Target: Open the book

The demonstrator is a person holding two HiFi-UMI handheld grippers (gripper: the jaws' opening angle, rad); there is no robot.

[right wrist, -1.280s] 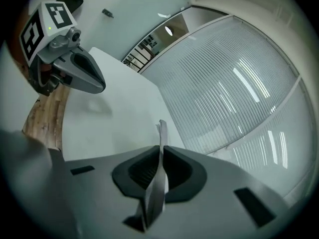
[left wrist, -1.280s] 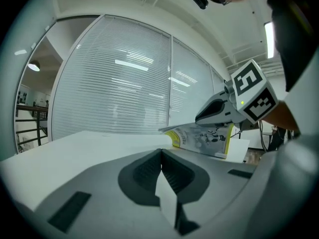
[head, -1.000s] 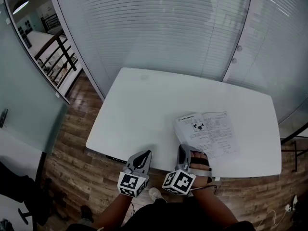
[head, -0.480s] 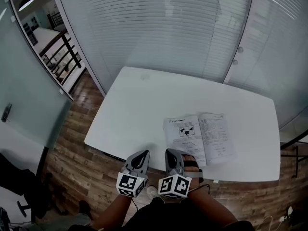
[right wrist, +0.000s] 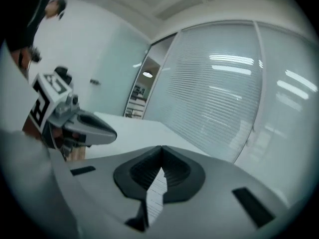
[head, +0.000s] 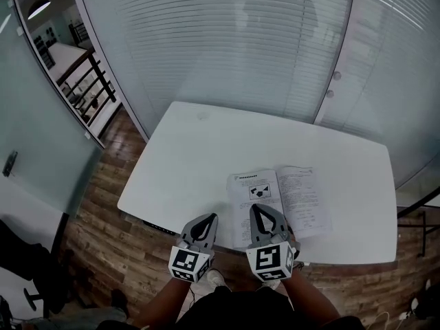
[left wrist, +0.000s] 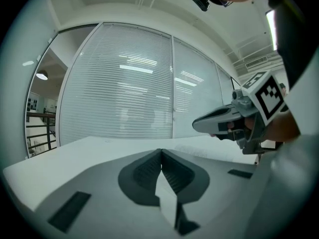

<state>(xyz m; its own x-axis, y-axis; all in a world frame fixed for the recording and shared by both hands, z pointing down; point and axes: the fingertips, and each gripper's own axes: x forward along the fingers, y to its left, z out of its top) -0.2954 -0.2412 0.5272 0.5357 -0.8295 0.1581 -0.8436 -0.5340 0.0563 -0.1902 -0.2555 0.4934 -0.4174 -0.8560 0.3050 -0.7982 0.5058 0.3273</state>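
The book (head: 278, 196) lies open and flat on the white table (head: 192, 150), two printed pages showing, close to the near edge. My right gripper (head: 258, 208) hovers upright over the near corner of the left page, jaws shut with nothing between them; its own view (right wrist: 161, 147) shows the tips meeting, with printed lines of the book (right wrist: 155, 198) below them. My left gripper (head: 206, 218) is shut and empty too (left wrist: 161, 151), held at the table's near edge, left of the book and apart from it.
A glass wall with blinds (head: 227, 47) runs behind the table, and a glass partition with knobs (head: 333, 81) stands at the back right. Wood floor (head: 103, 205) lies to the left, with a railing (head: 82, 81) beyond. Bare table spreads left of the book.
My right gripper has rolled from lying on its side at the book's near edge to upright and has lifted. The book's left page has gone from curled to flat. The left gripper rose slightly.
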